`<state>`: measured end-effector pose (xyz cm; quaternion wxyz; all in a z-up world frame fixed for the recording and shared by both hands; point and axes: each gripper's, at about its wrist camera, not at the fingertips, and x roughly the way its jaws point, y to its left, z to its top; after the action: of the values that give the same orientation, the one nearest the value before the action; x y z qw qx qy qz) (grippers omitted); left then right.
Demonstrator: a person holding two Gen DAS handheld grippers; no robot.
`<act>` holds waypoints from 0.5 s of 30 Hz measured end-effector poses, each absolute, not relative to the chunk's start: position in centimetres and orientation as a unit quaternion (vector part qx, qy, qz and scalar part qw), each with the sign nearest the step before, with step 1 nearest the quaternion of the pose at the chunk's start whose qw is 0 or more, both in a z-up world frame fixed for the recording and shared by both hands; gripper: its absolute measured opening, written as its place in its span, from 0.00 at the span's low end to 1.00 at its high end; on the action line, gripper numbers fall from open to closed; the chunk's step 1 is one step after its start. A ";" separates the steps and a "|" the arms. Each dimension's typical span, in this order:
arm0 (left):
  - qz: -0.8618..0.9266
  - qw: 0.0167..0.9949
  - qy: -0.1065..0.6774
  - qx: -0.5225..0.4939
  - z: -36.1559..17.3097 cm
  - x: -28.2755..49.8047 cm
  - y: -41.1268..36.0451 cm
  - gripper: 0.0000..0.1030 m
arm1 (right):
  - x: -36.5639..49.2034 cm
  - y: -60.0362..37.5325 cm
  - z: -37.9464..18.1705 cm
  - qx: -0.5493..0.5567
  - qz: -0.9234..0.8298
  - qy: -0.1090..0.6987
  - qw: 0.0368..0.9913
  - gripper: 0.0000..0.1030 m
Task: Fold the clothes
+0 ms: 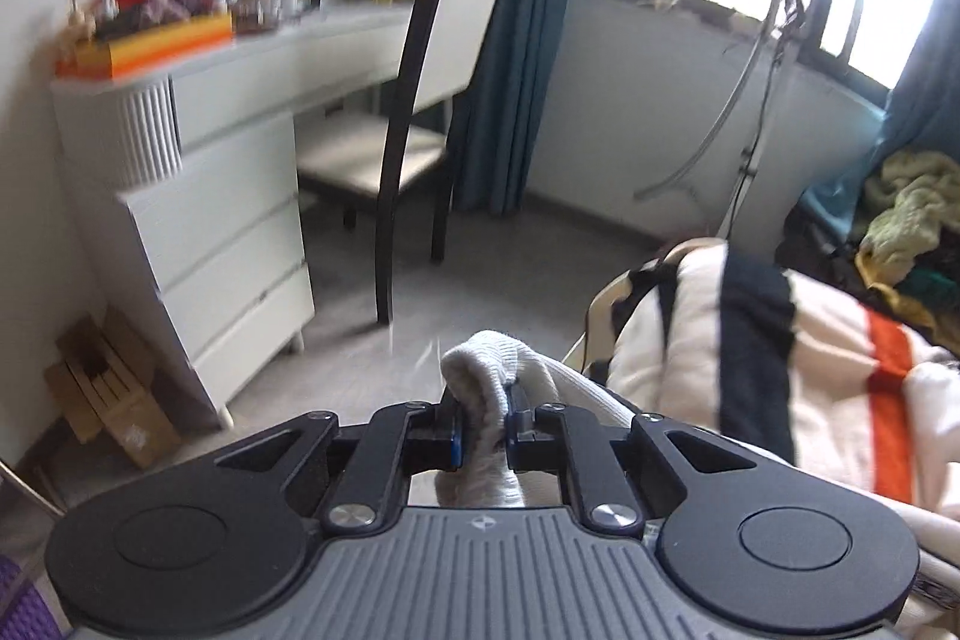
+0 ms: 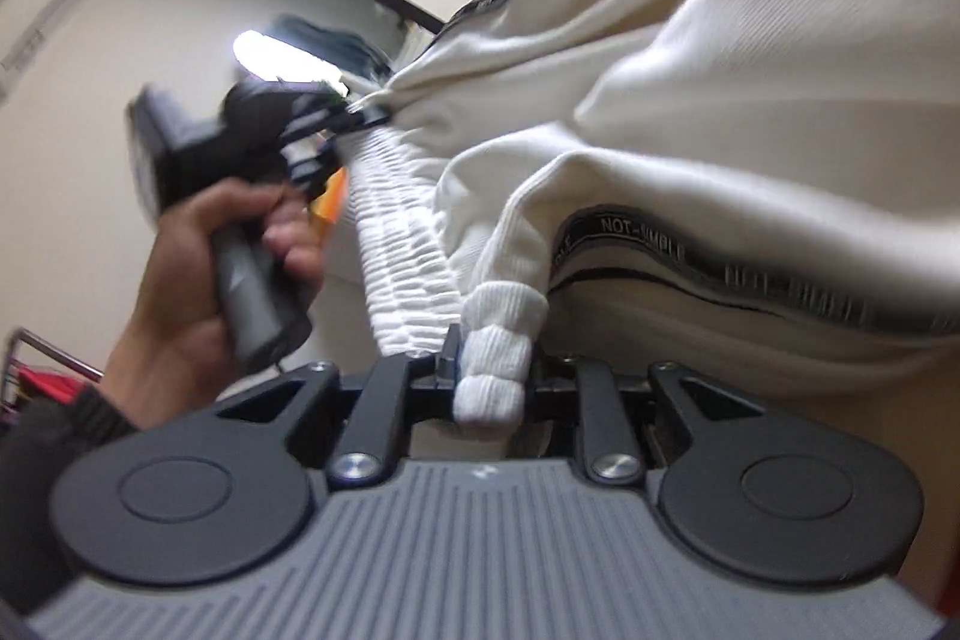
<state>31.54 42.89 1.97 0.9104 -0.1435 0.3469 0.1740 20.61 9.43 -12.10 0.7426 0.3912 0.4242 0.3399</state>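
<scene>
Ribbed cream trousers [image 2: 690,112], elastic waistband pinched tight in both left gripper [image 1: 483,433] and right gripper [image 2: 489,376].

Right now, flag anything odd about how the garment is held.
Nothing damaged. The cream garment is bunched, not flat: left gripper and right gripper each pinch a wad of ribbed hem.

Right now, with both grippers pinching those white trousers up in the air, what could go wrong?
1. The left gripper and right gripper each pinch only a small bunch of the ribbed waistband; a tug might pull it free.
2. The trousers hang bunched and creased, so the fold could come out crooked.
3. The striped blanket and clothes pile lie close by; the trousers might land on them.
</scene>
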 end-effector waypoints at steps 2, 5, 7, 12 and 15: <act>0.186 0.898 0.374 -0.140 -0.3 34.1 44.2 0.13 | 21.6 9.9 -12.5 0.388 0.338 0.440 0.736 0.26; 0.190 0.886 0.396 -0.146 -2.1 35.3 44.5 0.16 | 22.1 10.3 -12.4 0.378 0.352 0.456 0.725 0.41; 0.194 0.885 0.399 -0.141 -2.1 35.3 44.3 0.21 | 21.5 10.8 -11.8 0.372 0.375 0.458 0.715 0.66; 0.220 0.880 0.393 -0.151 0.5 32.5 44.2 0.56 | 17.1 11.6 -8.9 0.327 0.405 0.438 0.733 0.86; 0.224 0.890 0.372 -0.135 3.6 29.6 42.6 0.64 | 15.3 9.6 -7.1 0.316 0.399 0.435 0.743 0.86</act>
<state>29.56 42.62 3.63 0.8905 -0.1352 0.3723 0.2241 15.26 9.56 -7.12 0.7426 0.3157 0.4352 0.3995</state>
